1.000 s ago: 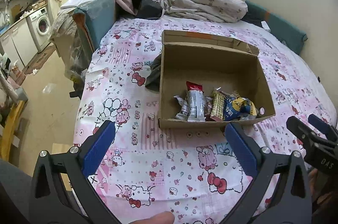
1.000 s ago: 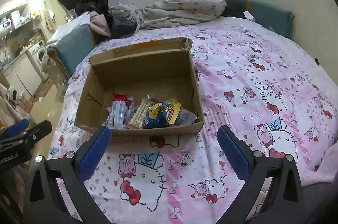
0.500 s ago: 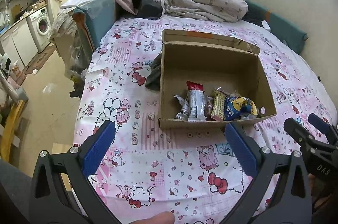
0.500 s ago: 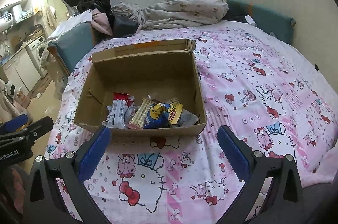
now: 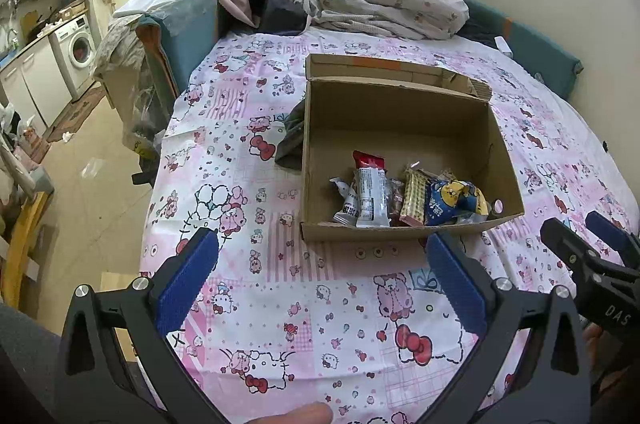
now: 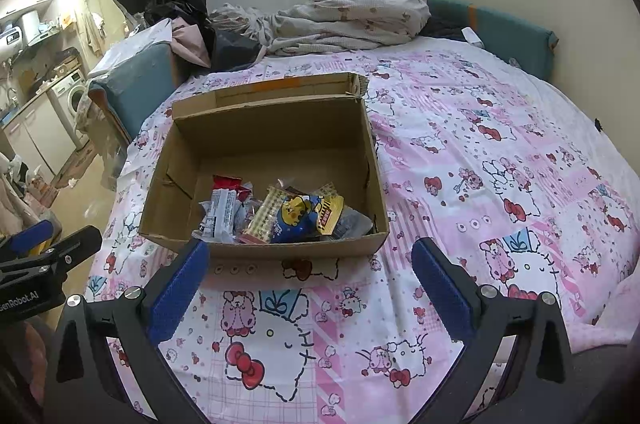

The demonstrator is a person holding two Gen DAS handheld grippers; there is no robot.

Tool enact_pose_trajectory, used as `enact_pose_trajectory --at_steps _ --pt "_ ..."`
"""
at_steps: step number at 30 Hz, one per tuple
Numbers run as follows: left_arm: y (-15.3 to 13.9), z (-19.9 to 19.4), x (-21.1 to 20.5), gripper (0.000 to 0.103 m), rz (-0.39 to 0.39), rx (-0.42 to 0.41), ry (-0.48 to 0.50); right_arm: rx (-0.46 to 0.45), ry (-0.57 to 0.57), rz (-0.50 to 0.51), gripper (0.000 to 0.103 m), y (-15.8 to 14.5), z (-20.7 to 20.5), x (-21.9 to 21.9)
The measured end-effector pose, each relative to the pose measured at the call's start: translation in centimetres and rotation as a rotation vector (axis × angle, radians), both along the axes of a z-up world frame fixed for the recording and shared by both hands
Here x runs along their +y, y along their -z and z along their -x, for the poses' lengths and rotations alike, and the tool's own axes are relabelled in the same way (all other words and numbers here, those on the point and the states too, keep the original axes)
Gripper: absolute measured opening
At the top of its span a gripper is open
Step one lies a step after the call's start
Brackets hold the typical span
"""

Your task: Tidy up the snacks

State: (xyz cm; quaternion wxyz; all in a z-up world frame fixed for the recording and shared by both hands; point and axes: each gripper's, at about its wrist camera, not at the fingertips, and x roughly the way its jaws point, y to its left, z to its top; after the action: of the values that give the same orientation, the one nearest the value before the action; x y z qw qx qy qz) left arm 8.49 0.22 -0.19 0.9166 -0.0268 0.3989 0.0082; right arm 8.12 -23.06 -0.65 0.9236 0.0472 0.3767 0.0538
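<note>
- The snacks (image 5: 404, 195) lay heaped against the near wall of an open cardboard box (image 5: 505, 159) on the bed (image 5: 280, 288); the far half of the box floor was bare
- The left tool (image 5: 320, 268) hovered short of the box with its blue pads spread wide and nothing between them; the right tool (image 6: 310, 274) stood likewise wide and empty, just before the near wall
- The packets looked light and crinkly, thin glossy film that would likely slip and crumple under a pinch; a grip across a flat sealed end seemed safer than across the puffed middle
- The grey-and-white bar (image 5: 372, 197) with the red end appeared flat and fairly stiff, probably the easiest to take by its long edges
- The blue and yellow pouch (image 6: 296, 220) looked soft and air-filled; squeezing hard could crush what is inside
- The tan checked packet (image 6: 262, 218) lay partly under its neighbours, so lifting it could drag others along
- The box was corrugated, matt, stiff-walled, one flap (image 5: 384, 69) standing at the back; the sheet beneath was soft printed cotton, likely to give under any push
</note>
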Motion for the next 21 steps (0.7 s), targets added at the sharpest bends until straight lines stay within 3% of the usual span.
enact_pose_trajectory --at_steps 21 --pt "0.09 0.01 0.06 0.103 0.000 0.002 -0.001 0.002 -0.006 0.006 0.103 0.07 -0.02 0.28"
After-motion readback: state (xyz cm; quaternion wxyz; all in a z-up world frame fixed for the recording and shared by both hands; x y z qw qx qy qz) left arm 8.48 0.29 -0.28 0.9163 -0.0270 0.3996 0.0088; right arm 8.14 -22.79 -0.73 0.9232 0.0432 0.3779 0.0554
